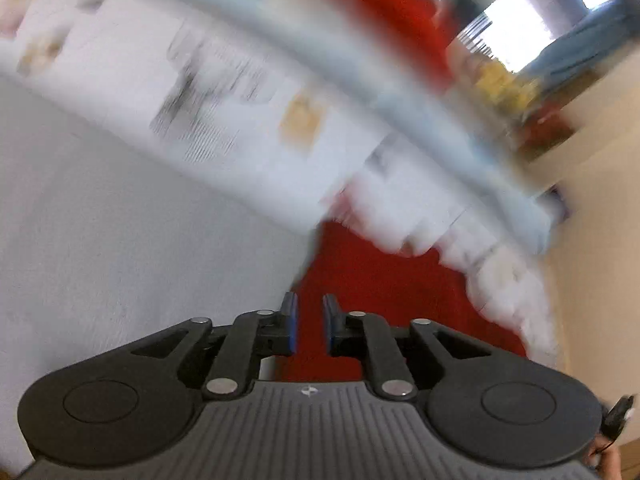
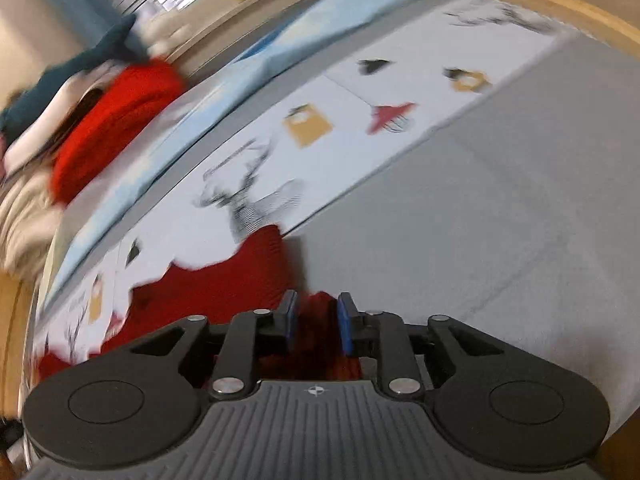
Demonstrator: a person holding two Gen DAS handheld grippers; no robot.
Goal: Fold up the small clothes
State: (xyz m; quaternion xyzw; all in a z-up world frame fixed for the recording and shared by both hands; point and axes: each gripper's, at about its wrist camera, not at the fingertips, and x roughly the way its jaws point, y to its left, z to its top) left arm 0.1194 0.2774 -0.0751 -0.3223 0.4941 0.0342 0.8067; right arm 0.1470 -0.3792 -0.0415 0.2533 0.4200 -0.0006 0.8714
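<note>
- The red knit garment [image 2: 240,276] is lying on the grey surface [image 2: 500,220], partly over a white printed cloth with deer and little pictures [image 2: 320,120]. Looks like a bed or mat, can't really tell which.
- In the right wrist view the red knit runs off to the left and sits right under and between the right gripper [image 2: 316,320] fingers. They're parted a little, the pads don't seem to be pinching it.
- Left gripper [image 1: 310,324] is also slightly apart, nothing between the fingers, red fabric [image 1: 380,280] directly below and ahead. That view is very blurry.
- Both look about equally close, so my guess is each takes an edge next.
- Far left there's a pile of clothes [image 2: 112,120], red and teal stuff. No containers I can see.
</note>
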